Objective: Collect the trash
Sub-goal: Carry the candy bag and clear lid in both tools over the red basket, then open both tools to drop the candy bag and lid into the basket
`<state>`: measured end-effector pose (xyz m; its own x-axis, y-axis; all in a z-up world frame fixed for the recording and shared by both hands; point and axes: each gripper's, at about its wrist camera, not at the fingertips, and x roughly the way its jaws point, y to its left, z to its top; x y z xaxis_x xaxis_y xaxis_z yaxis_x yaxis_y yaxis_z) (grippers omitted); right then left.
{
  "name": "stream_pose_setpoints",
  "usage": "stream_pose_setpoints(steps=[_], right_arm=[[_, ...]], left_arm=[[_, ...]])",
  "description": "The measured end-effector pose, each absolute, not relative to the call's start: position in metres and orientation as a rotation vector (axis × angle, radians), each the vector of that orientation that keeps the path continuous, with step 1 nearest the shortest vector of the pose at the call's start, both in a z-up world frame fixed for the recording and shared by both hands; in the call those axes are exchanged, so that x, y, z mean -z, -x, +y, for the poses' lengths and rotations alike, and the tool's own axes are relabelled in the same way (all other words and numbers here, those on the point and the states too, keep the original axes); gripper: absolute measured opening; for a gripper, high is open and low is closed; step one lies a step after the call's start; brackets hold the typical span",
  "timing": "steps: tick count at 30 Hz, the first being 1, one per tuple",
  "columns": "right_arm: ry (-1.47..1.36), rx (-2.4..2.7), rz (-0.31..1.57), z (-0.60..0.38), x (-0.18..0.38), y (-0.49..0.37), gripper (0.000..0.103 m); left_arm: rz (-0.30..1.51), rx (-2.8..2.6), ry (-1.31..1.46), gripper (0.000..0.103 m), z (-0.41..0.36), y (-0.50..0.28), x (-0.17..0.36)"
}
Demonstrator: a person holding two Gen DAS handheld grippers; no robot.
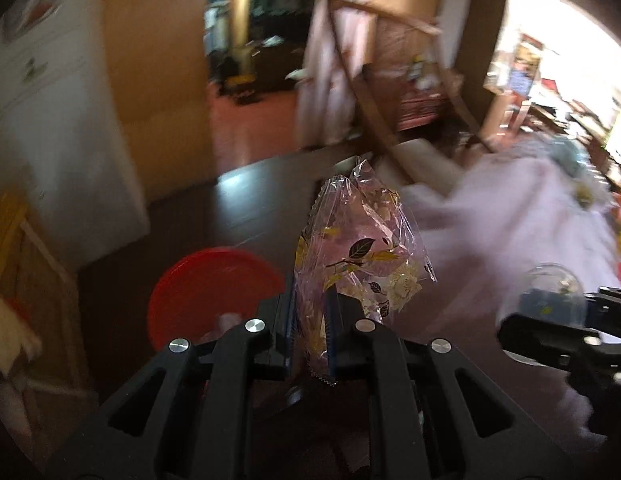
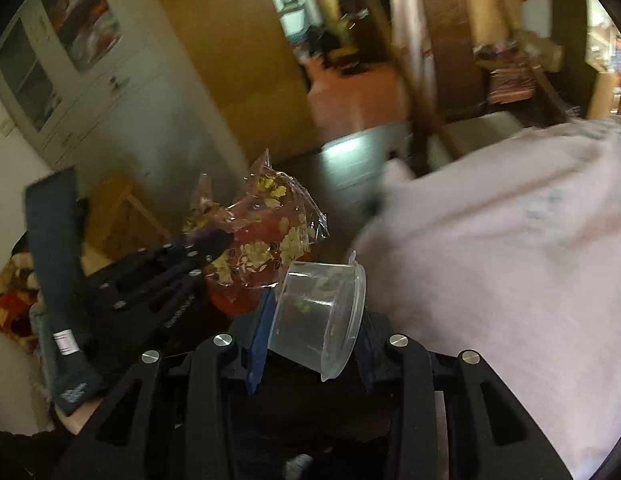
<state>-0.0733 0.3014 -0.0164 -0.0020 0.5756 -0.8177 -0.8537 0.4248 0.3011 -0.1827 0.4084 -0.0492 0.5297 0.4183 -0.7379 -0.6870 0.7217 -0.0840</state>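
Note:
My left gripper is shut on a clear plastic wrapper with gold and black leaf print, held up in the air; the wrapper also shows in the right wrist view in front of the left gripper. My right gripper is shut on a clear plastic cup, tilted with its rim to the right. In the left wrist view the cup and the right gripper are at the right edge. A red bin stands below, left of the wrapper.
A pale pink cloth-covered surface fills the right. A wooden chair frame stands behind it. A white cabinet is at the left, with a wooden crate below. The floor is dark. Both views are motion-blurred.

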Motion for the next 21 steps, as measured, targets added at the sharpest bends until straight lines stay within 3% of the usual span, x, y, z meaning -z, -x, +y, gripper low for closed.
stream_pose_setpoints(steps=[10, 21], right_arm=[[0.358, -1.211, 1.221, 0.406, 0.089, 0.081, 0.037], [0.376, -1.178, 1.355, 0.465, 0.166, 0.091, 0.037]], left_arm=[[0.969, -0.896, 0.532, 0.013, 0.497, 0.213, 0.149], [1.058, -0.941, 0.613, 0.013, 0.525, 0.221, 0.198]])
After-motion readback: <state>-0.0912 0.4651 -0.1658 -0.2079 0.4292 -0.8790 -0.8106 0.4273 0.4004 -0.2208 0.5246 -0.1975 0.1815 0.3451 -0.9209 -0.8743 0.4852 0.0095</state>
